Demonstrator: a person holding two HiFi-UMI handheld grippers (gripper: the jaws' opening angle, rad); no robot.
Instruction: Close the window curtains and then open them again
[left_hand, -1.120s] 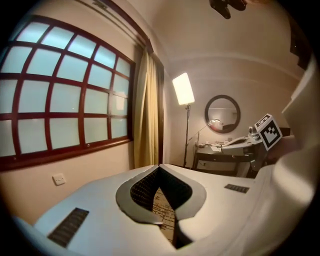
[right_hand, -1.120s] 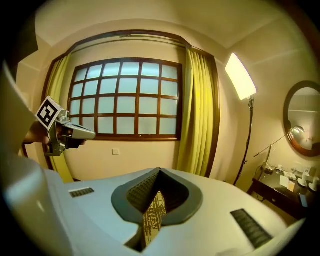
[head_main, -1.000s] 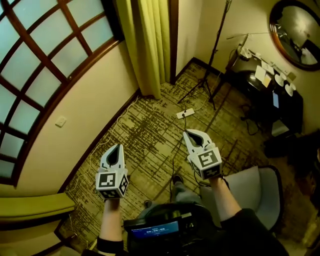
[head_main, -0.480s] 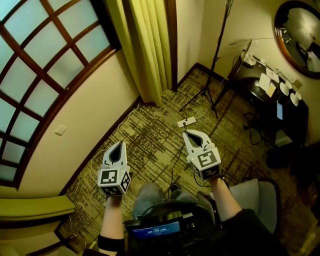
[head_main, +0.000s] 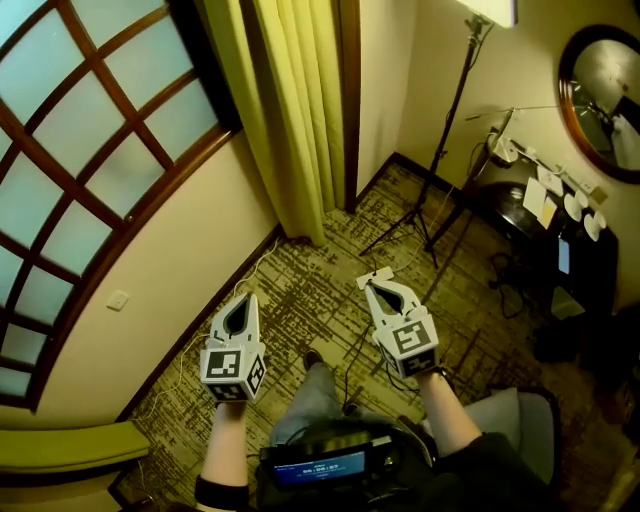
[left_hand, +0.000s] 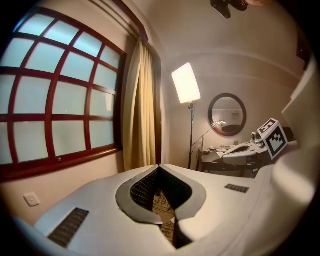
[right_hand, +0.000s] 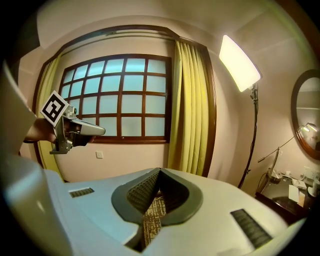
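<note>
Left gripper (head_main: 244, 302) and right gripper (head_main: 374, 286): jaws closed, empty. Best to spread them before the yellow curtain (head_main: 290, 110), then pinch its window-side edge.

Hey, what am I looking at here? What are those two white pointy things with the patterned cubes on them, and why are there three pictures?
There is no robot here. A person holds a hand tool in each hand: the left tongs and the right tongs. The marker cubes are part of them.

The head view comes from a camera on the person's head, looking steeply down. The other two views come from cameras riding on each tool, looking along its jaws.

Both tongs are shut and hold nothing; only the brown patterned carpet shows beneath them.

Ahead is a frosted window with a dark red wooden grid, uncovered. A yellow-green pleated curtain hangs gathered at its right side. Neither tool touches it.
</note>
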